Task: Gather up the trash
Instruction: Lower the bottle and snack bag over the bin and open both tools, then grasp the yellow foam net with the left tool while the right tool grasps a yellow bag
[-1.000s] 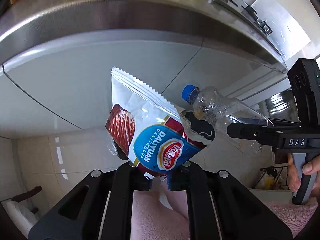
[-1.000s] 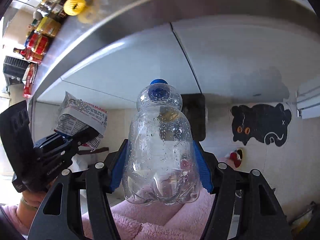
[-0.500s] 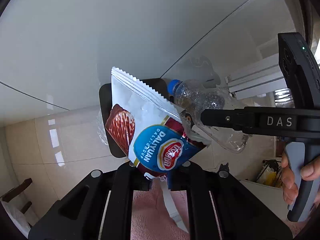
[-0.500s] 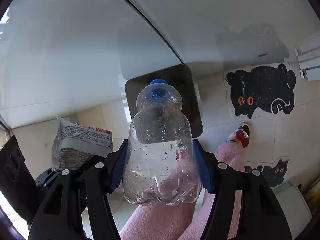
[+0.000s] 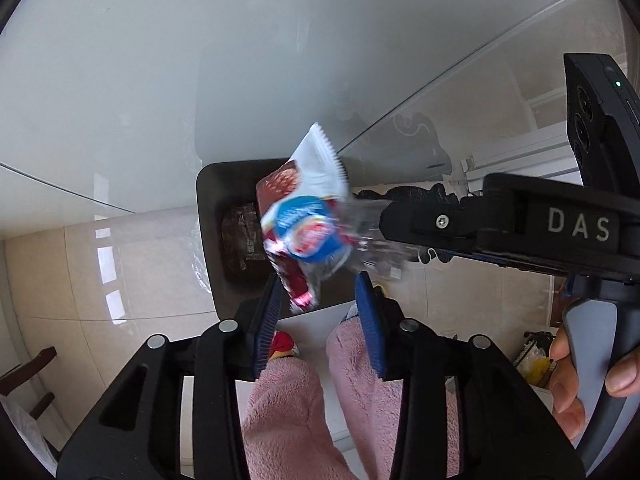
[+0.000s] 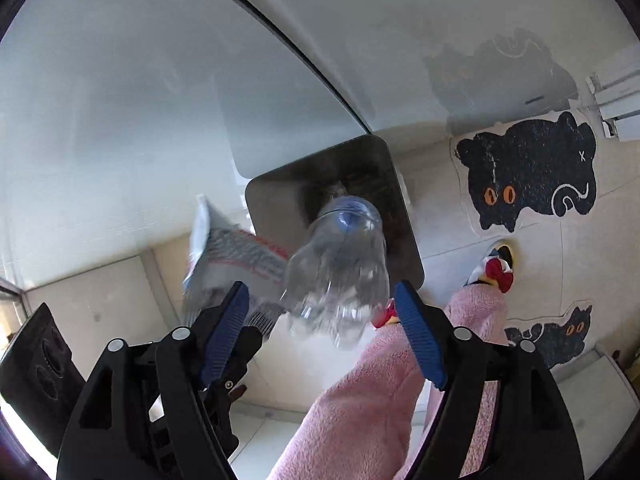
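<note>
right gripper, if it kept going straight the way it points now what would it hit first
Most likely the clear plastic bottle, blurred and loose just ahead of the open right gripper. Behind it lies the dark trash bin, its mouth facing the camera. Depth between them is unclear.

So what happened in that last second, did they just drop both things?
Yes. Both tongs opened: the left tongs let go of the snack wrapper and the right tongs let go of the plastic bottle. Both now fall, blurred, toward the dark trash bin below. The bin itself stayed put on the floor.
</note>
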The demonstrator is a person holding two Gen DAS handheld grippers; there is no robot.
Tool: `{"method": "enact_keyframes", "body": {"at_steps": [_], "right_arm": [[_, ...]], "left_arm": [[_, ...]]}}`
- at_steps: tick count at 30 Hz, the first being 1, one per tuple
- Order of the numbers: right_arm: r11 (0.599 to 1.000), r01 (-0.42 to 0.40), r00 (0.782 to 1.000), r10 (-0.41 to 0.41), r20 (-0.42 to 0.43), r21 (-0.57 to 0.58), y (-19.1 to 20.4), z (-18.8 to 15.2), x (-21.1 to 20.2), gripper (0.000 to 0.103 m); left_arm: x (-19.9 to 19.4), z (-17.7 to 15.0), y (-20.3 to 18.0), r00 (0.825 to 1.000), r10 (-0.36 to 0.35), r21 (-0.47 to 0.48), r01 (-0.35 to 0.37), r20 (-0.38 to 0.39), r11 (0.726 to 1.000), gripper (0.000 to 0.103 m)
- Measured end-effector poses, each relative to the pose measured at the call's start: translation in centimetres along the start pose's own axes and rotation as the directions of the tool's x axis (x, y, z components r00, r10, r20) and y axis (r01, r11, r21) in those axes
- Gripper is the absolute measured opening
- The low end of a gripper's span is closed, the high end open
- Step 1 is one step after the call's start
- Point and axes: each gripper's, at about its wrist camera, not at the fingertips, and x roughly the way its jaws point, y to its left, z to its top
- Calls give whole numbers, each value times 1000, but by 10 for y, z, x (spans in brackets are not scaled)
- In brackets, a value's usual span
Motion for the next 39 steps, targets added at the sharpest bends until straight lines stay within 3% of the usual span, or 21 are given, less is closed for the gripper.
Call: {"method": "enact_keyframes", "body": {"at_steps": [10,17,22,26,29,31,33,39], "right_arm": [[1000,1,999,-1,39,3,3,-4,-28,82],[998,-24,992,31,118,-61,10,-24,-96,82],[990,-60,971,88,220,-131,23,-42,-162,82],[978,-63,937,127,325,-199,35,-53,-216,84],[967,-40,893,148,426,-252,44,-57,-257,90],[961,-15,862,153,484,-278,49,-56,-280,92],[957,7,831,156,535,-290,54,-50,-299,100],[942,42,767,182,616,-332,77,-20,-336,100]], "left_arm": [[-24,4,5,999,31,9,-32,39,999,42],[-83,-2,-10,989,59,20,-62,137,998,61],[-139,-3,-25,971,66,46,-78,229,996,74],[-182,0,-34,952,51,49,-69,301,996,89],[-213,5,-37,932,34,44,-54,360,998,95],[-238,9,-41,914,26,45,-49,405,998,95],[-260,17,-46,895,23,43,-47,446,998,95],[-315,49,-48,834,44,33,-74,550,997,95]]}}
